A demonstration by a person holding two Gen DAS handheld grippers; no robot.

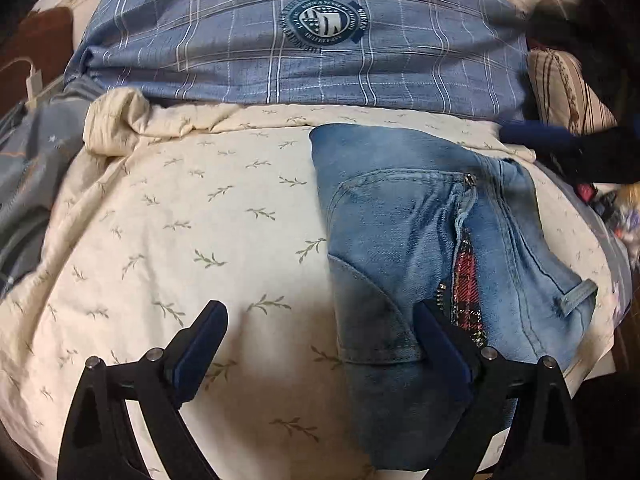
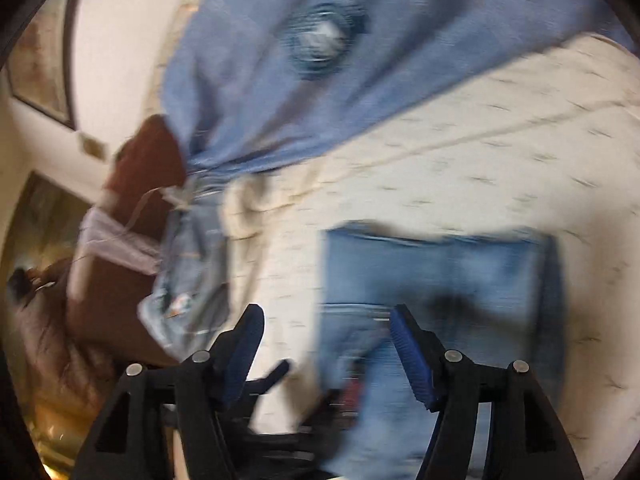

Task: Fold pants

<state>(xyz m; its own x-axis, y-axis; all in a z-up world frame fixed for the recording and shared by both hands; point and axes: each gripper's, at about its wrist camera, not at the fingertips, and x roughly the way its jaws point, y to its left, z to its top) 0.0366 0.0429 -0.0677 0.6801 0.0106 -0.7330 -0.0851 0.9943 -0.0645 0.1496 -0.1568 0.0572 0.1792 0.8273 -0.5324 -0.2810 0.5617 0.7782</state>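
Light blue jeans (image 1: 420, 240) lie folded into a compact stack on the cream leaf-print sheet (image 1: 180, 220), with the zipper and a red plaid lining showing. My left gripper (image 1: 322, 320) is open and hovers over the near left edge of the stack. Its right finger is above the denim and its left finger is above bare sheet. My right gripper (image 2: 328, 332) is open with nothing pinched. The right wrist view is blurred and shows the jeans (image 2: 440, 280) below and ahead of it. In the left wrist view the right gripper (image 1: 560, 140) hangs beyond the far right corner of the jeans.
A blue checked quilt with a round emblem (image 1: 320, 20) is bunched along the far side of the bed. A striped pillow (image 1: 560, 84) lies at the right. A white charger and cable (image 1: 32, 80) rest on brown furniture at the left. More denim (image 2: 188, 280) hangs at the bed's edge.
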